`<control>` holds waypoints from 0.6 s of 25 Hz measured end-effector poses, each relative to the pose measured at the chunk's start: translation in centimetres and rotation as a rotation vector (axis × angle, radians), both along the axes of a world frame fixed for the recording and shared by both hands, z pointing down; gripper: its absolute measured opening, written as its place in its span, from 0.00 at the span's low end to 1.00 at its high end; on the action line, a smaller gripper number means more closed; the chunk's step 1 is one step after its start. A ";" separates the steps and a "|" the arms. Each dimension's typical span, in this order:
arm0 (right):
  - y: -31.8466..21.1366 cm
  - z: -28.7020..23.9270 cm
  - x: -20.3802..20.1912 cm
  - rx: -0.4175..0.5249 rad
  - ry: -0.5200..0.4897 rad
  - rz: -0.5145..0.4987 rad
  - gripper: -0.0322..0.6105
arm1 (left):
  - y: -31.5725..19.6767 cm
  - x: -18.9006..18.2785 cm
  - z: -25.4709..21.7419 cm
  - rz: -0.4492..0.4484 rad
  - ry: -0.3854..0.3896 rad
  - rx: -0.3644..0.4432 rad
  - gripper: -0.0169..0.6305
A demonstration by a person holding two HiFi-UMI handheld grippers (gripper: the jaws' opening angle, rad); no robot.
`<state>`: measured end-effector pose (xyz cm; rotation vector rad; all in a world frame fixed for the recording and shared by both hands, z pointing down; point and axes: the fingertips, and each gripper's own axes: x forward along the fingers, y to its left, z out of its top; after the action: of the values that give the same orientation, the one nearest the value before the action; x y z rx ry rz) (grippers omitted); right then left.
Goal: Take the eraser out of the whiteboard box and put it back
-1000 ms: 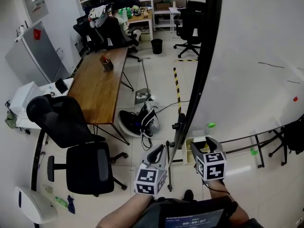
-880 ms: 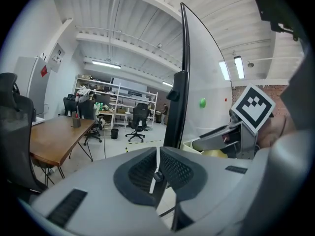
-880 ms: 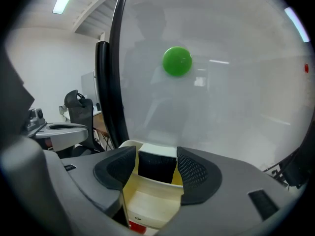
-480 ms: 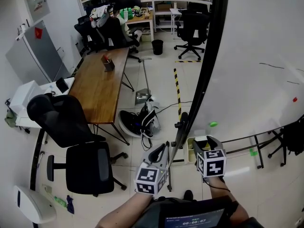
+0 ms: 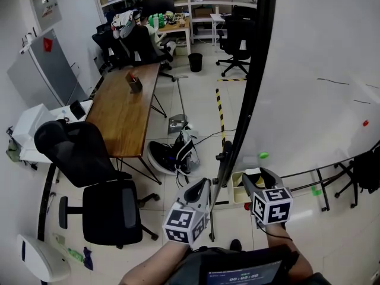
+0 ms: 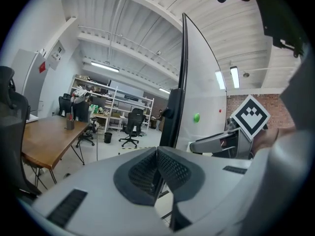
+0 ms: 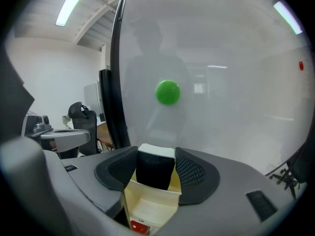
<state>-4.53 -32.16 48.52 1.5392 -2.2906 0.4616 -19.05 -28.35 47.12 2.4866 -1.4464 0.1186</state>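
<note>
eraser [image 7: 155,167] in box [image 7: 147,204] — chair [image 5: 110,209], table [image 5: 124,105] left

A long wooden counter [image 5: 122,114] carries a small pen holder [image 5: 133,81], with a black office chair [image 5: 111,209] at its near end. A dark bag [image 5: 169,156] lies on the floor [image 5: 196,100] near yellow-black striped tape [image 5: 220,108], and a green magnet [image 5: 263,155] sticks on the whiteboard [image 5: 320,52].

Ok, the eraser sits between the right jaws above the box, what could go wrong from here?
The right gripper has just been closing its jaws on the eraser; a light pinch could let it slip back into the box. The whiteboard stands close ahead, so a forward swing could bump it.
</note>
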 end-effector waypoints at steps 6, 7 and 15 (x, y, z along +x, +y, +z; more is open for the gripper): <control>1.9 -6.3 0.1 0.106 -0.041 -0.032 0.46 | 0.7 0.2 -3.8 0.016 0.033 0.048 0.05; 2.2 -7.4 0.1 0.125 -0.047 -0.040 0.46 | 0.7 0.0 -4.5 0.011 0.037 0.058 0.04; 4.5 -14.5 0.4 0.252 -0.137 -0.079 0.46 | 1.7 0.8 -11.3 0.100 0.092 0.126 0.04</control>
<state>-4.11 -27.66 34.06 1.5647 -2.5880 0.2724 -18.28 -26.62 35.81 2.6274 -1.3317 -0.0701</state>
